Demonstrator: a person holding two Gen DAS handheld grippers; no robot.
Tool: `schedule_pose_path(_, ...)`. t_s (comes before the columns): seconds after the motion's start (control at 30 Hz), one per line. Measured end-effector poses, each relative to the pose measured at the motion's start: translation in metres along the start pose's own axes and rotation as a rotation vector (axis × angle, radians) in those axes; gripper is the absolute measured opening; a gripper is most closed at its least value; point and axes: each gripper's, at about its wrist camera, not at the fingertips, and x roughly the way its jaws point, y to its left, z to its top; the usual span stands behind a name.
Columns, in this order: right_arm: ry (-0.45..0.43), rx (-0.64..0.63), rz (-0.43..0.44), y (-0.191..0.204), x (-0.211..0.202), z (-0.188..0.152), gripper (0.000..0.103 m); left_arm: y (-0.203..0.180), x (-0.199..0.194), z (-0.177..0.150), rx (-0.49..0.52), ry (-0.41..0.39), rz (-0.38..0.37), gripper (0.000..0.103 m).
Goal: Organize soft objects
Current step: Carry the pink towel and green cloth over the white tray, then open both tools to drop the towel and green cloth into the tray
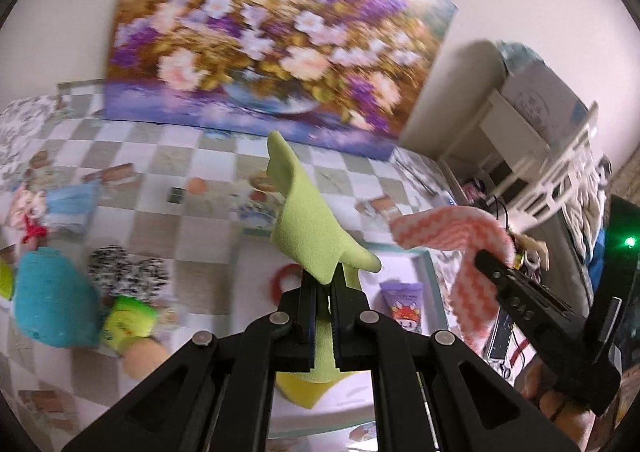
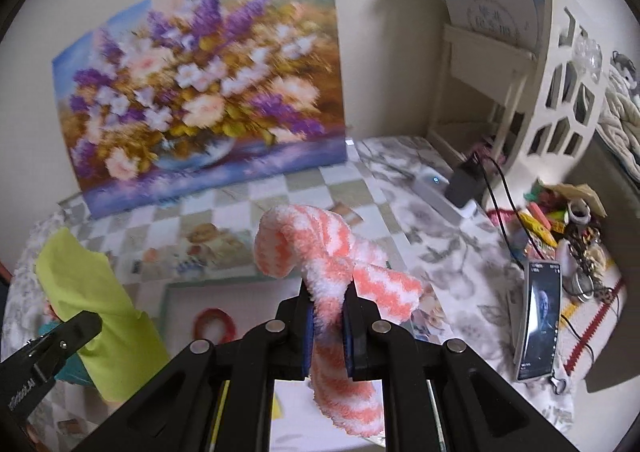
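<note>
Left tongs [image 1: 325,284], right tongs [image 2: 329,306] over checkered tablecloth [image 1: 152,156] (flower painting [image 2: 200,92] behind).

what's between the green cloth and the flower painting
Only bare checkered tablecloth with printed pictures; nothing stands on it between the green cloth and the flower painting. The left wrist view shows this best, though it is blurred.

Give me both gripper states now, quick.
Left gripper: shut on the green cloth.
Right gripper: shut on the orange-and-white sock.
</note>
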Motion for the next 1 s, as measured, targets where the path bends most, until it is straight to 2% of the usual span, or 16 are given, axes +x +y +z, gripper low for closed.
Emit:
schedule_pose_path(0.2,0.129,-0.002,-0.026,-0.008,0.041,-0.017,0.012,-0.024,0.036,-0.012,0.078,0.046,0.006,0.006)
schedule_pose_path(0.37,0.236,0.073,0.012,-0.021,0.066,-0.03,0.013,-0.025,0.064,-0.019,0.094,0.083,0.023,0.006)
schedule_pose_path(0.57,0.309,0.103,0.025,-0.028,0.085,-0.04,0.015,-0.015,0.09,-0.021,0.071,0.121,0.046,0.006)
schedule_pose_path(0.73,0.327,0.078,0.018,-0.024,0.089,-0.042,0.016,-0.006,0.105,-0.025,0.047,0.16,0.067,0.006)
schedule_pose_path(0.77,0.331,0.072,0.012,-0.023,0.089,-0.042,0.019,-0.002,0.108,-0.025,0.029,0.179,0.069,0.009)
schedule_pose_path(0.8,0.336,0.067,0.008,-0.022,0.089,-0.042,0.022,0.001,0.11,-0.026,0.007,0.201,0.071,0.016)
schedule_pose_path(0.83,0.342,0.061,0.006,-0.021,0.089,-0.042,0.031,0.004,0.11,-0.026,-0.01,0.214,0.069,0.021)
schedule_pose_path(0.87,0.347,0.055,0.004,-0.02,0.089,-0.042,0.043,0.005,0.108,-0.025,-0.019,0.214,0.066,0.031)
schedule_pose_path(0.9,0.346,0.046,0.003,-0.019,0.087,-0.041,0.049,0.006,0.106,-0.024,-0.021,0.21,0.066,0.038)
schedule_pose_path(0.93,0.341,0.038,0.001,-0.017,0.086,-0.04,0.055,0.005,0.104,-0.023,-0.021,0.209,0.068,0.041)
schedule_pose_path(1.0,0.324,0.015,-0.003,-0.013,0.08,-0.038,0.056,0.004,0.097,-0.019,-0.019,0.202,0.074,0.045)
